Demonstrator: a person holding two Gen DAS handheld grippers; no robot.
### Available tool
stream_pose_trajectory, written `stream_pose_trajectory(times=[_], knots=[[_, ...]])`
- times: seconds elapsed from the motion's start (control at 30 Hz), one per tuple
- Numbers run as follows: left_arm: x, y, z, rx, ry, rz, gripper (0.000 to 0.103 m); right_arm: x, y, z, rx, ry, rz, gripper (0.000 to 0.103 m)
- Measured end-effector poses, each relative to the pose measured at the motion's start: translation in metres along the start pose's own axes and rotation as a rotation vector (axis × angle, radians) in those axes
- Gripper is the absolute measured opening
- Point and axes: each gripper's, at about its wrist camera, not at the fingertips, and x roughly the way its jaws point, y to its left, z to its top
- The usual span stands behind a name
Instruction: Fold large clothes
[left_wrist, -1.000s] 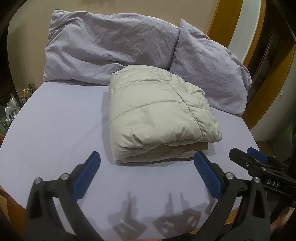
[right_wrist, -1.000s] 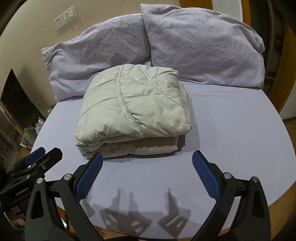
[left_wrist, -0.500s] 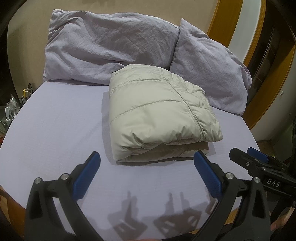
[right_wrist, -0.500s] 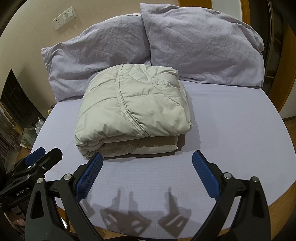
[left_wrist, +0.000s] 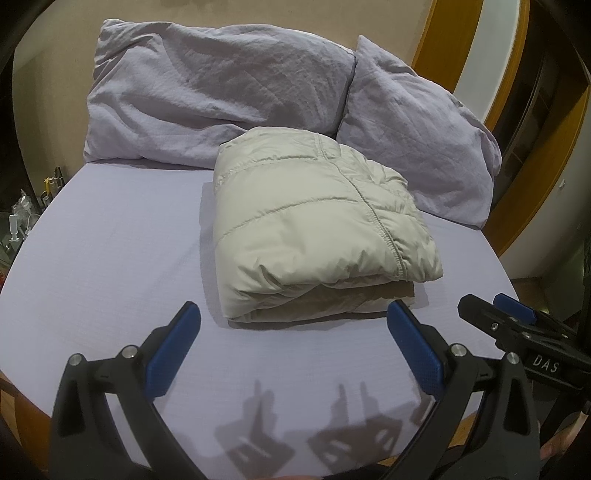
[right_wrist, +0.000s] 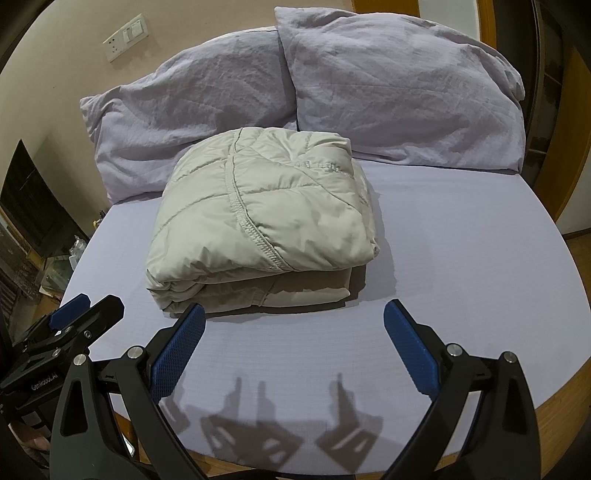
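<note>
Seemingly done — jacket (left_wrist: 317, 225) lies folded mid-bed; left gripper (left_wrist: 293, 343) and right gripper (right_wrist: 293, 341) gape empty — next, withdrawal.

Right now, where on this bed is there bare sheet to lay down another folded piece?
Bare sheet lies to the left of the folded jacket, out to the bed edge, to its right, and along the near strip before both open grippers, left gripper and right gripper. It is crowded at the back, where two pillows meet the jacket.
</note>
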Motion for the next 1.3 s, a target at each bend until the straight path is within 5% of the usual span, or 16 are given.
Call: stream_pose_trajectory(times=[1.3], knots=[[0.0062,0.0031,0.0018,-0.006,0.010,0.003,0.101,0.0019,-0.0008,0.0032,0.000,0.005,0.000,0.099]])
